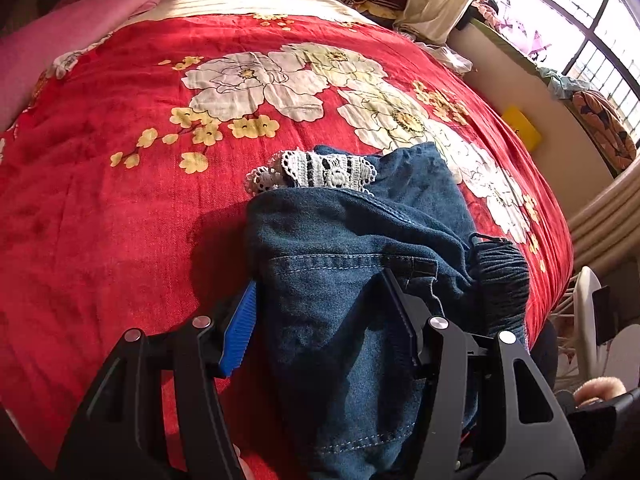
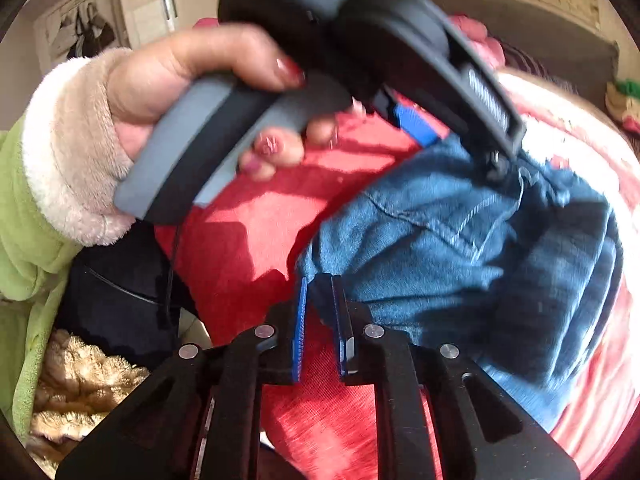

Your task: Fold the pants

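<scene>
Blue jeans point(image 1: 360, 280) with white lace trim point(image 1: 312, 174) bunched on red floral bedspread point(image 1: 120, 200), left gripper point(image 1: 324, 320) jaws spread wide around denim, right gripper point(image 2: 320, 328) jaws pinching jeans' edge, no legible writing.

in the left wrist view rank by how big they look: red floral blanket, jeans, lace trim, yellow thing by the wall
1. red floral blanket
2. jeans, enlarged by nearness to the camera
3. lace trim
4. yellow thing, farther off, so unsure

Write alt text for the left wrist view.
The left gripper, fingers spread wide, straddles folded blue jeans with a white lace trim, lying on a red floral blanket. A sunlit window is upper right.
</scene>
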Motion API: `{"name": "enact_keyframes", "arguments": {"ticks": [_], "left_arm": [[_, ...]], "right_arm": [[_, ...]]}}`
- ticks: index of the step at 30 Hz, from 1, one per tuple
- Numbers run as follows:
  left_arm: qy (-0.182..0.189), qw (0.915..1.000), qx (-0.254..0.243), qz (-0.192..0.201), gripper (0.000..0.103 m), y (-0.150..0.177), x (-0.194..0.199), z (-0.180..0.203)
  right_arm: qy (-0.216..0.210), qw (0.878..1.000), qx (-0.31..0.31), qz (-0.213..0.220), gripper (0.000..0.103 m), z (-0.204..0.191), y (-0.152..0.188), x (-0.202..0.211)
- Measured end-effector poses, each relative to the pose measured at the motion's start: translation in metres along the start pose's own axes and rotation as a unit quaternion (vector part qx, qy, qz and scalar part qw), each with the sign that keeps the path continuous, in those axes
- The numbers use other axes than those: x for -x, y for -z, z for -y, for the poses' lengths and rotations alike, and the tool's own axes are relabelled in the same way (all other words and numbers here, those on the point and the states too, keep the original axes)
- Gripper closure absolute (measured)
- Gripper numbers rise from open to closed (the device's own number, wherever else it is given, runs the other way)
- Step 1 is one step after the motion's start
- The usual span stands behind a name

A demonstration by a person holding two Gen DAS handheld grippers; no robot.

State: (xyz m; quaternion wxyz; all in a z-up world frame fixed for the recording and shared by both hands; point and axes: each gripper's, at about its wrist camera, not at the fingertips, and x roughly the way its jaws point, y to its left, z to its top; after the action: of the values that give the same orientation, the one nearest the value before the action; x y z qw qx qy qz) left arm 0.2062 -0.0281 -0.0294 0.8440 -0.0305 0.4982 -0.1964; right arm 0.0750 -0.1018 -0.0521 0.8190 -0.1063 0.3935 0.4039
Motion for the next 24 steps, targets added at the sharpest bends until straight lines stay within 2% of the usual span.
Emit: {"name": "enact_keyframes", "arguments": {"ticks": [4,11,14,19,24], "left_arm": [[-0.004,1.0000,-0.004,0.003,0.053,-0.001,0.000,0.002],[-0.007,0.9999,-0.005,0.014,0.053,0.000,0.005,0.005],[-0.009,0.9998,-0.006,0.019,0.053,0.000,0.007,0.007],[-0.012,0.9995,-0.010,0.026,0.053,0.000,0.012,0.010],[-0.013,0.9993,-0.009,0.033,0.053,0.001,0.019,0.013]], "right_arm": [[-0.017,0.999,-0.048,0.012,0.091,0.013,-0.001,0.001],[-0.004,0.998,-0.057,0.029,0.090,0.004,0.000,0.029],[-0.009,0.997,-0.064,0.043,0.077,0.003,0.001,0.046],[-0.010,0.994,-0.087,0.072,0.068,0.003,-0.001,0.075],[0.009,0.991,-0.095,0.097,0.057,0.011,0.000,0.102]]}}
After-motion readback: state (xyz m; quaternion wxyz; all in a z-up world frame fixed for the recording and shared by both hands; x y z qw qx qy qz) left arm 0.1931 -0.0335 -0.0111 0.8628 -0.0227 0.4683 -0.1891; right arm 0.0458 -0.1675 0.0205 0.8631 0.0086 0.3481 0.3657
